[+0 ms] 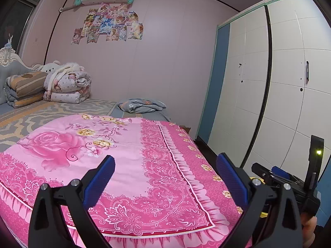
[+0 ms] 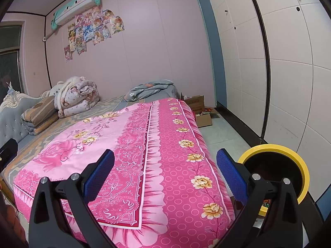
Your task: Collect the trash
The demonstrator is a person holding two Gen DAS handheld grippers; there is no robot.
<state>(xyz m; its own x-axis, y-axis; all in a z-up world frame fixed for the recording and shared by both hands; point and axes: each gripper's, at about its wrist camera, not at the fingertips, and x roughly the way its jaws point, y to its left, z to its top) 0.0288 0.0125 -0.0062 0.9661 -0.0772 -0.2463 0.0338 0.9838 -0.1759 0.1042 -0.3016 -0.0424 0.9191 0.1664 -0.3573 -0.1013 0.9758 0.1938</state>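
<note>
My left gripper [image 1: 165,166] is open and empty, held above the pink flowered bedspread [image 1: 115,157]. My right gripper [image 2: 165,161] is open and empty, above the same bedspread [image 2: 128,144] near its right edge. A yellow-rimmed bin [image 2: 298,161] with a black inside stands on the floor just right of the right gripper; some colourful bits show at its bottom. The right gripper's body [image 1: 275,177] shows at the right of the left wrist view. No loose trash shows on the bedspread.
Folded quilts [image 1: 66,84] and a grey bundle [image 1: 142,105] lie at the head of the bed. White wardrobe doors [image 1: 279,82] line the right side. Open cardboard boxes [image 2: 200,111] with wrappers stand on the floor by the bed's far corner.
</note>
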